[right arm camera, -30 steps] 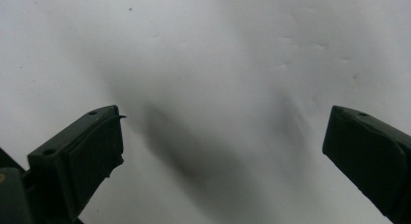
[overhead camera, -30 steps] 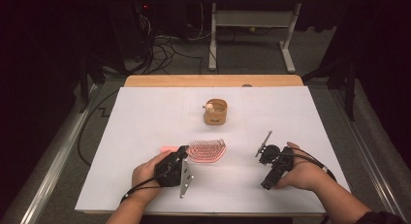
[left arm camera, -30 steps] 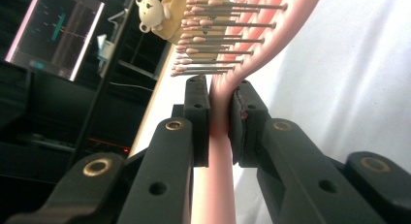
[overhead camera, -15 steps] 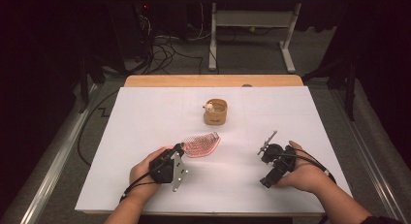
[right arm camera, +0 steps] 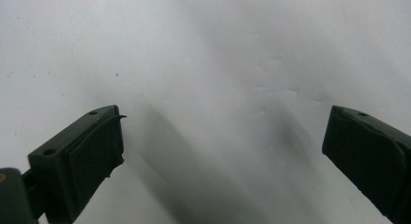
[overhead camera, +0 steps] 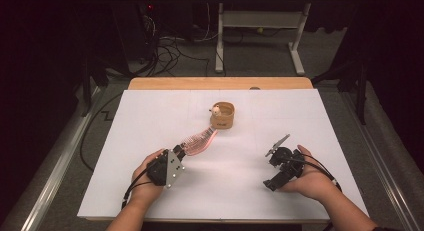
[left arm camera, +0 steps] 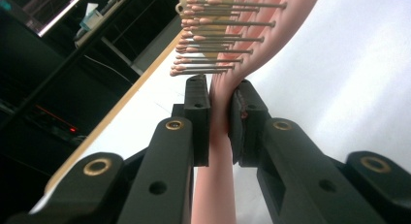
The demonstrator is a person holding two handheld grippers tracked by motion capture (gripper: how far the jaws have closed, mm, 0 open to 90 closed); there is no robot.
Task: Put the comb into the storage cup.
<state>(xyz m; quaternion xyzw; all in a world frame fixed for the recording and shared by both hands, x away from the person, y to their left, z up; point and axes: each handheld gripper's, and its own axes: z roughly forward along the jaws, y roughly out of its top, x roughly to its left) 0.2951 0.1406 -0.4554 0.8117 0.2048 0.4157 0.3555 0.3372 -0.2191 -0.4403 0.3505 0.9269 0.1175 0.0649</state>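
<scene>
Surface: wooden table (overhead camera: 150, 84) stood under a white sheet (overhead camera: 150, 121) that covered nearly all of it, a bare wood strip at the far edge | On sheet: small wooden cup (overhead camera: 223, 116) sat near the far middle, a little figure inside.

Pink brush (overhead camera: 199, 140), tan cup (overhead camera: 223, 116), white table (overhead camera: 150, 116)
</scene>
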